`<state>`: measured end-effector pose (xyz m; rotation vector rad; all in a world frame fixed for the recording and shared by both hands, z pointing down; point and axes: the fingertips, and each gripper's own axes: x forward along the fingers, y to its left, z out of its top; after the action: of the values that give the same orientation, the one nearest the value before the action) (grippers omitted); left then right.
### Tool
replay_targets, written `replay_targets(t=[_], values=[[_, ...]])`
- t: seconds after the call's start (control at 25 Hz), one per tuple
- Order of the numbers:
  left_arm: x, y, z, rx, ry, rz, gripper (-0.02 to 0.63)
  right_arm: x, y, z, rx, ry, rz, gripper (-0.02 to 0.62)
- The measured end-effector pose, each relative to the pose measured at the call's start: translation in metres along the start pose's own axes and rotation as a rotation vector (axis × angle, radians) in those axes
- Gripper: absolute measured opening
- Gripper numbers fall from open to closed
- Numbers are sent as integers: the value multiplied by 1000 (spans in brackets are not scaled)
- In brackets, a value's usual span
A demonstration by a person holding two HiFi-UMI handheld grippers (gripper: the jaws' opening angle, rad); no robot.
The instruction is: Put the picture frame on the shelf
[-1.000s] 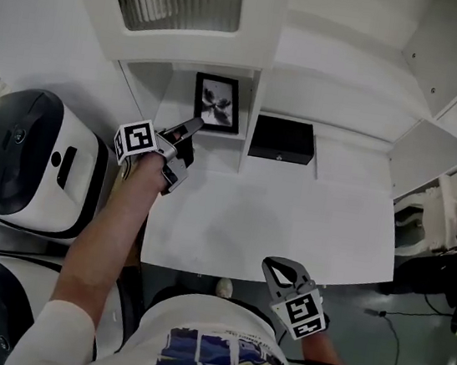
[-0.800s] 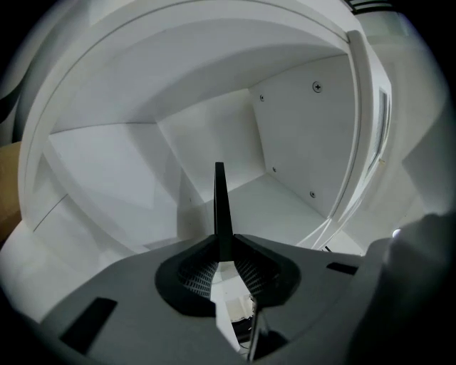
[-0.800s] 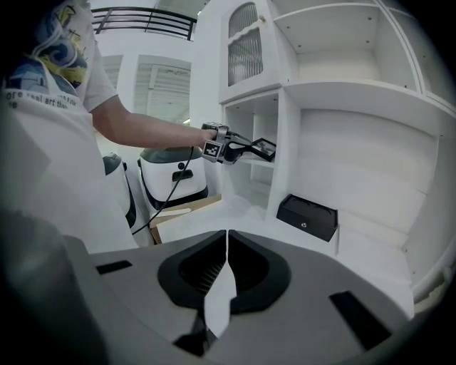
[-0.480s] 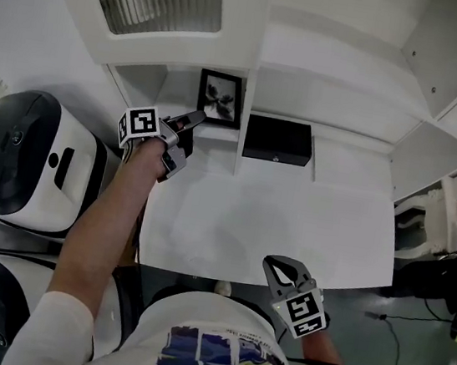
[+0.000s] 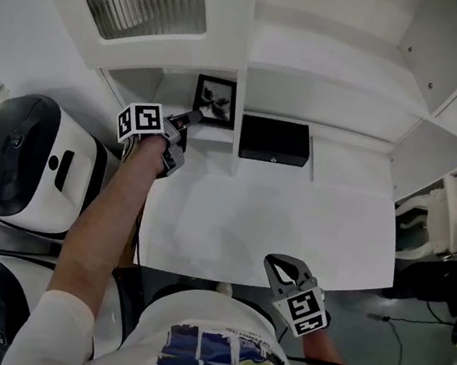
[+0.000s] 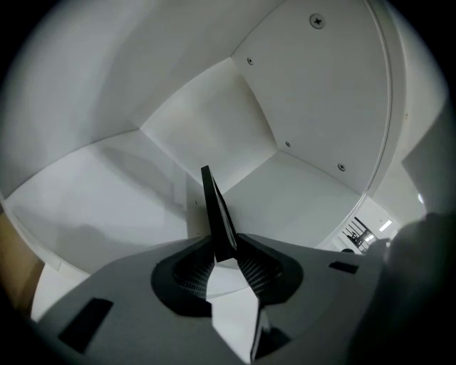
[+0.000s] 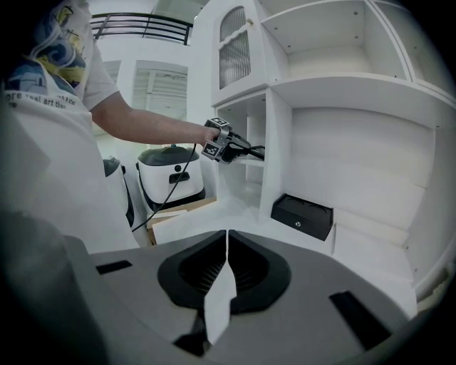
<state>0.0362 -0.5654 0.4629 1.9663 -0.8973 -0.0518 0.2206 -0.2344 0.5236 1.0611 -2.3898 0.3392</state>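
Frame (image 5: 216,100) stands upright on shelf (image 5: 215,133), farther in than a second ago. Left tongs (image 5: 192,117) spreading around it: release under way, placement nearly done. Right tongs (image 5: 282,271) pressed together, empty.

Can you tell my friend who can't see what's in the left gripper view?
A black picture frame, seen edge-on, stands between the opening jaws of the left gripper, inside a white shelf compartment.
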Motion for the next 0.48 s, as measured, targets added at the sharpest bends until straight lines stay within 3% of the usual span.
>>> replay_targets(t=[0.48], values=[[-1,9,-5,205,31,182,133,-6,-5,-5,3,-10,13,31]])
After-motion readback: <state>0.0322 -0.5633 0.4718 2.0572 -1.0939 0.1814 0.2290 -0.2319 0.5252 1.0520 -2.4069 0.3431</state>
